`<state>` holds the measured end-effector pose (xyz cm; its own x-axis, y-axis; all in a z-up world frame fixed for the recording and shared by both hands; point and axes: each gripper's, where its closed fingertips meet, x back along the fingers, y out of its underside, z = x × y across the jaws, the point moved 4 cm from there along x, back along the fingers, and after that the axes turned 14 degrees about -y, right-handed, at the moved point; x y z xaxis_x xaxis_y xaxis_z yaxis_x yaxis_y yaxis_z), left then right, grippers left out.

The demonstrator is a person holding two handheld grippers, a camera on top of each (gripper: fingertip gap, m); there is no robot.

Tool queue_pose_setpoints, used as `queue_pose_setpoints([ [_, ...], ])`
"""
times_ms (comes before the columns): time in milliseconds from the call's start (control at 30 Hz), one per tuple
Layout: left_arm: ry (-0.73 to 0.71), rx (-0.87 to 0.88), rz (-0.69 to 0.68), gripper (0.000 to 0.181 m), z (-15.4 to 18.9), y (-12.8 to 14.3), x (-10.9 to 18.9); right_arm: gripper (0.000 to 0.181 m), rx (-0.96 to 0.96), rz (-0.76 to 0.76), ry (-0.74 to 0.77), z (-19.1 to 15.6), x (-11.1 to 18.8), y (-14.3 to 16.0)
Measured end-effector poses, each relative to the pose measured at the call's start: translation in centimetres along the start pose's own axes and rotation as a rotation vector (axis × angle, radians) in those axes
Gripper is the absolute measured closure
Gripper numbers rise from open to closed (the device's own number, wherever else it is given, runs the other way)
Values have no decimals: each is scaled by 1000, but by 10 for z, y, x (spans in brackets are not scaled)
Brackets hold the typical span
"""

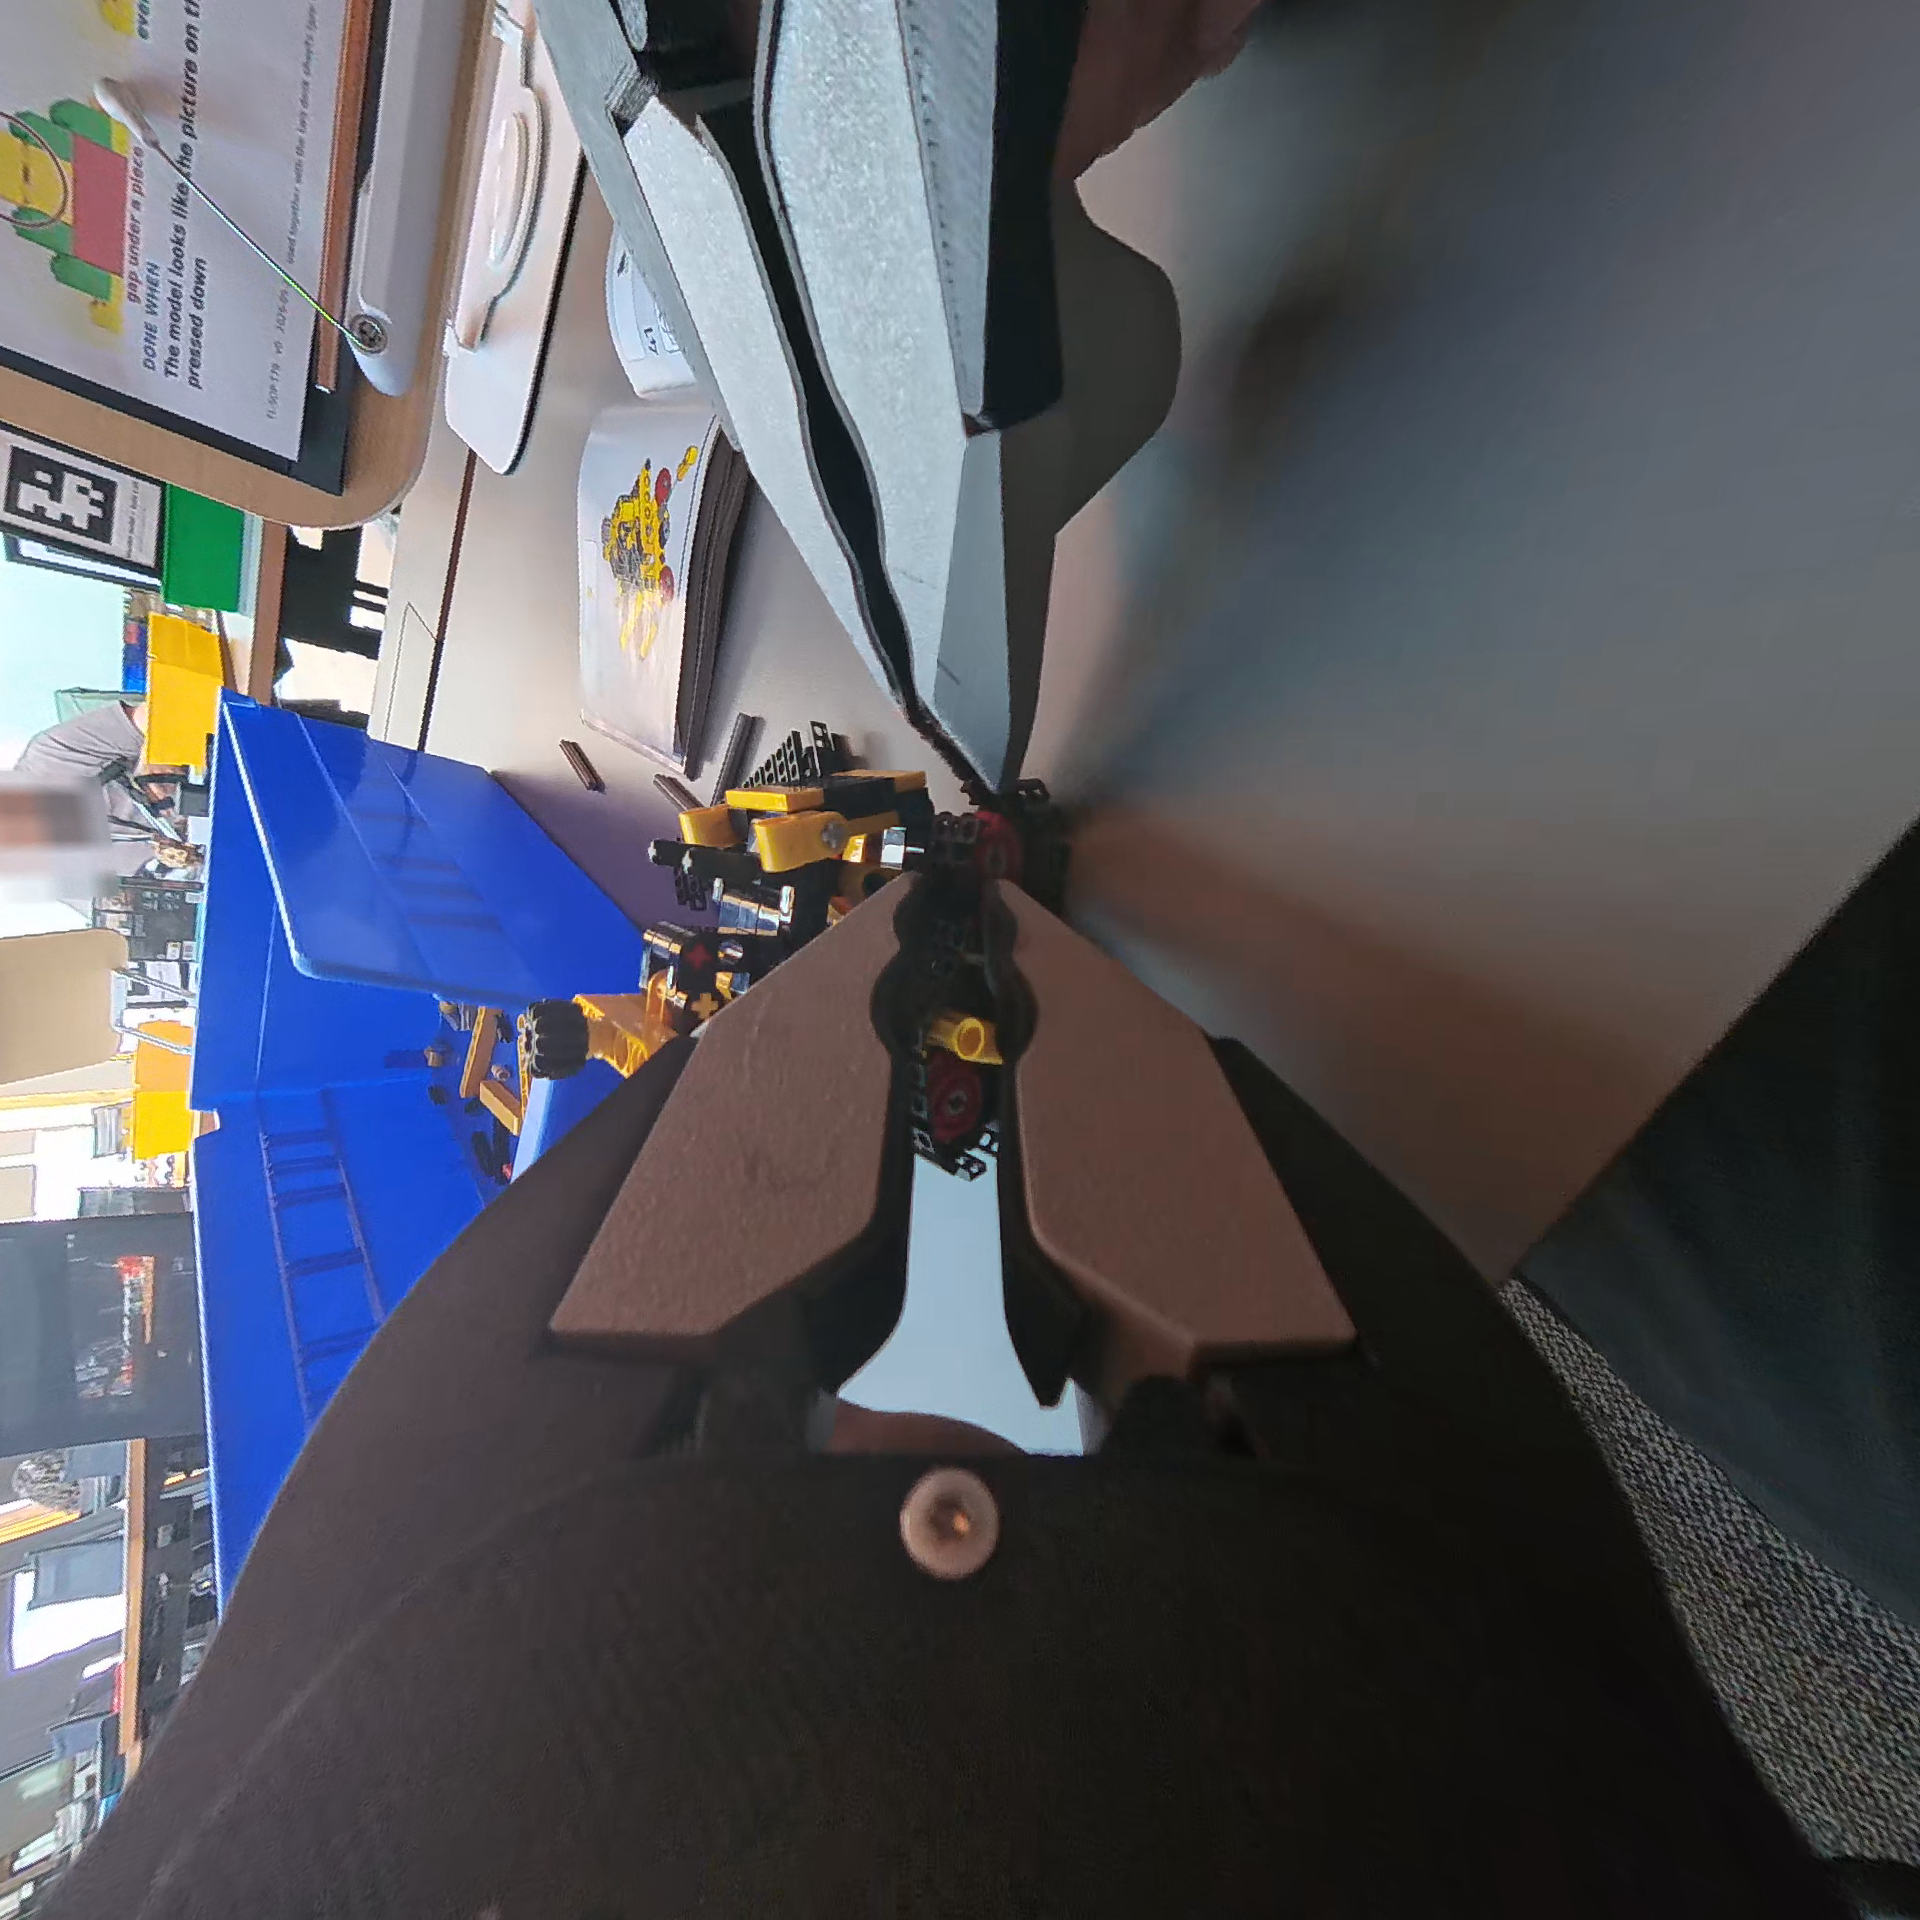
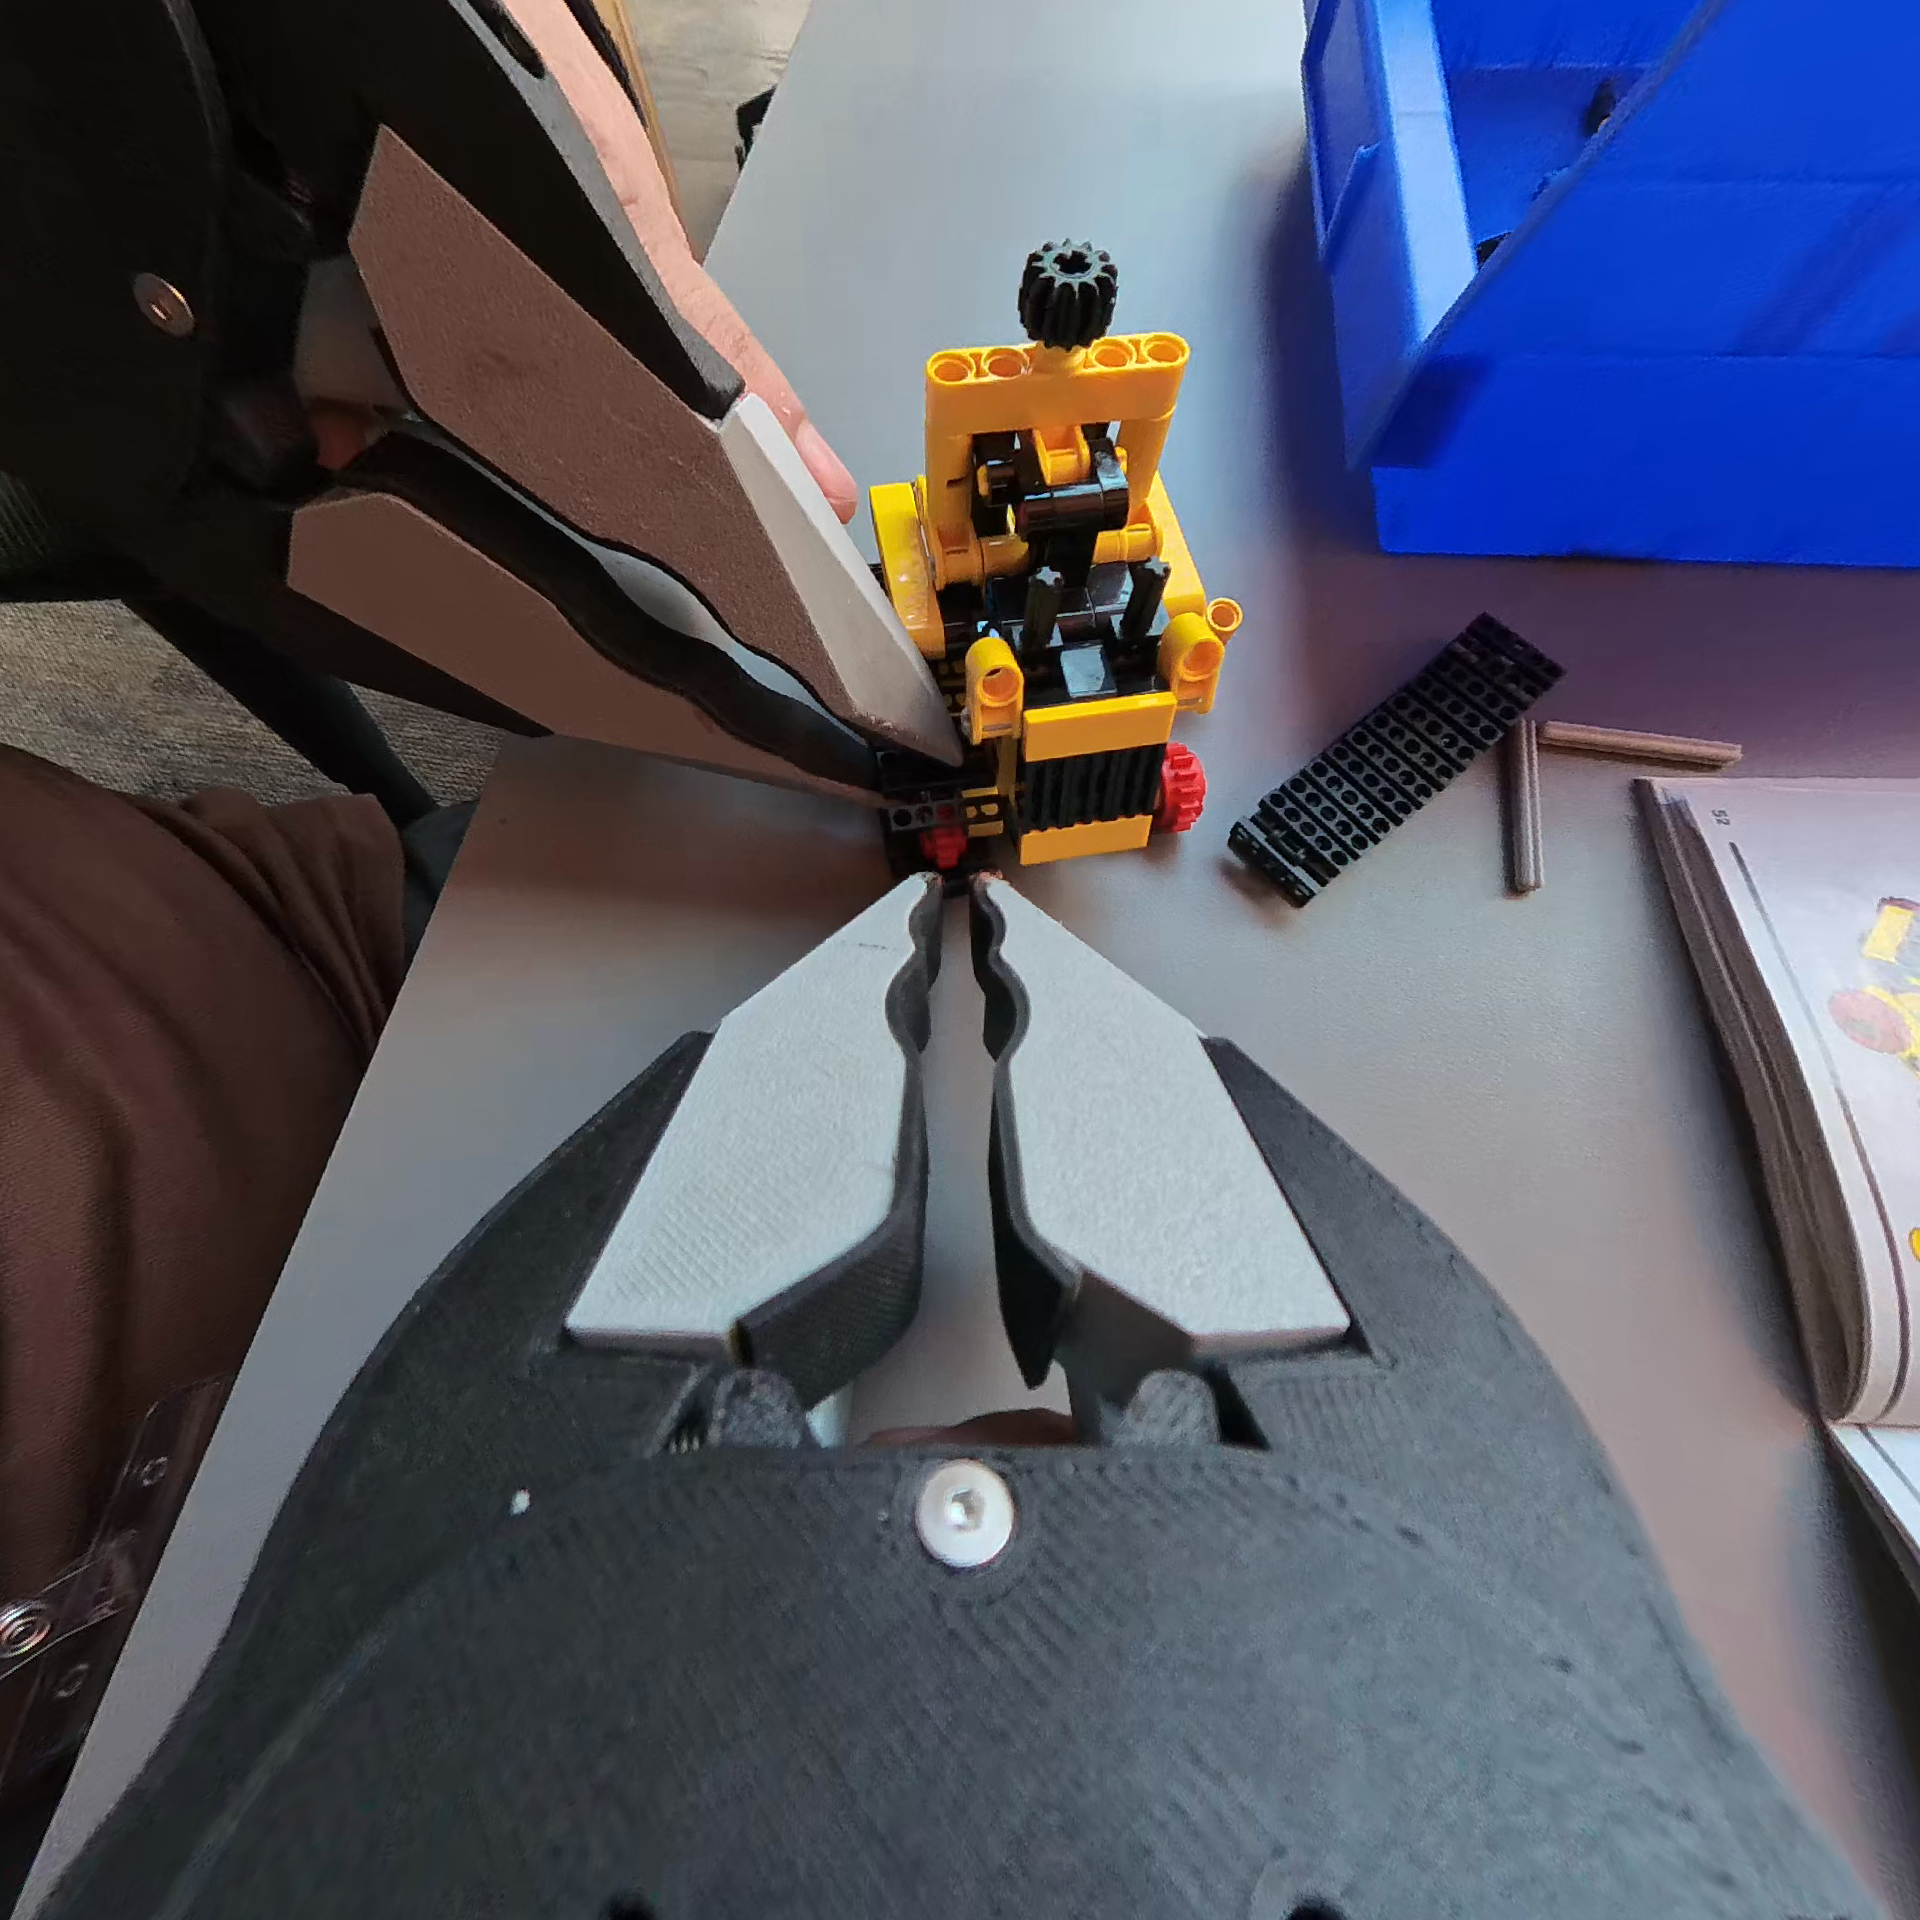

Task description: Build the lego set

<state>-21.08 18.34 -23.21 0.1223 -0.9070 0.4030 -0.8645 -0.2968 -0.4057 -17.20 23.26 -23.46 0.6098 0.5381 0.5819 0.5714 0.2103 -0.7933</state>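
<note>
A yellow and black lego vehicle model [image 2: 1081, 623] stands on the grey table, with a black gear on top and red wheels low down. It also shows in the left wrist view [image 1: 790, 862]. My left gripper [image 1: 961, 904] is shut on the model's black track side, with a yellow pin and red wheels between its fingers. In the right wrist view it [image 2: 914, 753] comes in from the upper left. My right gripper [image 2: 956, 883] is nearly closed, its tips pinching the lower edge of that same black track side. It enters the left wrist view from above [image 1: 987, 784].
A loose black track strip [image 2: 1392, 758] and two brown axles [image 2: 1522, 810] lie right of the model. An open instruction booklet [image 2: 1808, 1039] is at the right, a blue bin [image 2: 1621, 260] at the back right. The table edge and a person's brown sleeve [image 2: 156, 1039] are at the left.
</note>
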Motion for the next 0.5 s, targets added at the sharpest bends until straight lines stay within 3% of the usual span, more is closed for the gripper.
queue_pose_setpoints([
  [500,13,29,9,173,1,-1,-2,181,-98,84,-46,1,4,-5],
])
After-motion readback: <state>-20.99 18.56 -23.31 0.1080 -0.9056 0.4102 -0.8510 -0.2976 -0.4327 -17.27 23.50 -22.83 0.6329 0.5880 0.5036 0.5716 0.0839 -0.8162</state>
